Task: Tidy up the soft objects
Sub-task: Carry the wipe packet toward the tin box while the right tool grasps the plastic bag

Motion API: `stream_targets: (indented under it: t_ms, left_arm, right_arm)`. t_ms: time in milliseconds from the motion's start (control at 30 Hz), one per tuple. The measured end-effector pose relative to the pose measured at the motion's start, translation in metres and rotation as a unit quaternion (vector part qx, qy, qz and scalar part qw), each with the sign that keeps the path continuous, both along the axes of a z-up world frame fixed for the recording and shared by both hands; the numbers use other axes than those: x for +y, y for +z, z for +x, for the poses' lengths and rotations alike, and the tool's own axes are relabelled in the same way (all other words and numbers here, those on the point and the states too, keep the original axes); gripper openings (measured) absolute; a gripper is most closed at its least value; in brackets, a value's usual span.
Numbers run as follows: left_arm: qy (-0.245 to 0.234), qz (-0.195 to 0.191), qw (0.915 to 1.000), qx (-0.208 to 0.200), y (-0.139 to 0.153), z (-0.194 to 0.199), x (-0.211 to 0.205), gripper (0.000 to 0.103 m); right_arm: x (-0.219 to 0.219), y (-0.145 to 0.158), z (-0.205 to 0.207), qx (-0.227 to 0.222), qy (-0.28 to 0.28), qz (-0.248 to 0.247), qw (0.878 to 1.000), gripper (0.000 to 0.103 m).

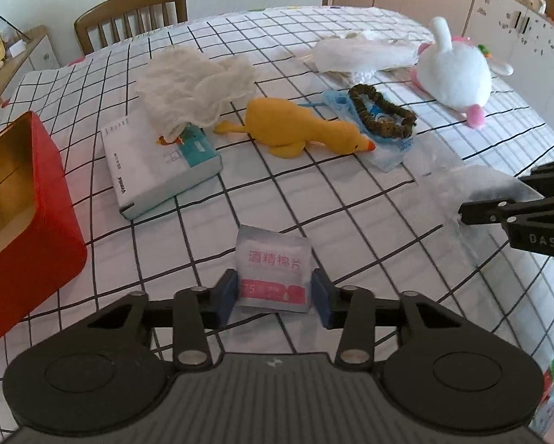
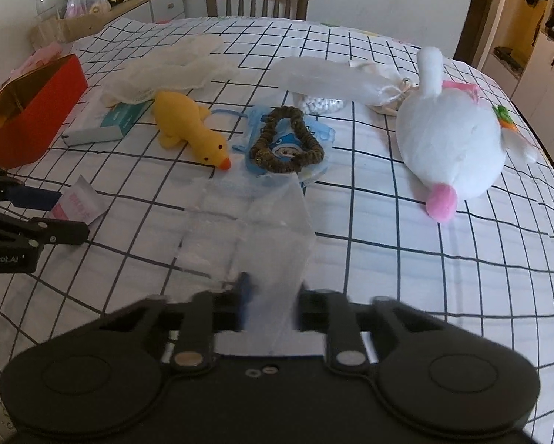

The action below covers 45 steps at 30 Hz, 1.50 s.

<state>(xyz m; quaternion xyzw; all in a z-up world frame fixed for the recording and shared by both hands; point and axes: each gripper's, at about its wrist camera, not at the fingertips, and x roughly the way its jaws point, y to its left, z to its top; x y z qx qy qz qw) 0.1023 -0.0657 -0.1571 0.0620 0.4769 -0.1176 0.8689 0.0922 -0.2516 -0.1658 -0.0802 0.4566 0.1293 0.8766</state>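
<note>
Your table wears a white cloth (image 1: 314, 199) gridded in black, with a wooden slat-back chair (image 1: 132, 14) behind. On it lie a yellow plush duck (image 1: 299, 129), a fluffy white plush rabbit (image 2: 450, 144) and an open red tin (image 1: 21, 222). Angled down, your left gripper (image 1: 275, 290) pinches a small white-and-pink wipe sachet (image 1: 273, 262), while your right gripper (image 2: 273, 296) is nearly closed on a crinkly clear plastic bag (image 2: 262, 222).

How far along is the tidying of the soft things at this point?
Nothing looks put away: what shows of the red tin is empty. In hand: the left tongs grip a wipe packet; the right tongs pinch a clear plastic bag. Left on the table: yellow duck, white plush, scrunchie, cloth.
</note>
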Motion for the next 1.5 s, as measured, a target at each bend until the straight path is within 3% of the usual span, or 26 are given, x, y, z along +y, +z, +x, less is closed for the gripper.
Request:
stream_targets:
  t_ms: [167, 533, 900, 1500]
  left_arm:
    - [0.005, -0.008, 0.9999, 0.001, 0.002, -0.002, 0.004, 0.034]
    - [0.033, -0.027, 0.9990, -0.011, 0.018, -0.009, 0.025, 0.033]
    - [0.078, -0.025, 0.9957, -0.044, 0.055, -0.013, 0.061, 0.033]
    - [0.195, 0.001, 0.9751, -0.106, 0.109, -0.008, 0.159, 0.033]
  right_arm:
    - [0.000, 0.006, -0.008, -0.009, -0.011, 0.008, 1.000, 0.003]
    - [0.016, 0.044, -0.021, -0.031, 0.002, 0.061, 0.998, 0.002]
    - [0.067, 0.081, -0.009, -0.042, 0.077, 0.095, 0.992, 0.002]
    - [0.180, 0.133, 0.042, -0.069, 0.175, 0.130, 0.973, 0.002]
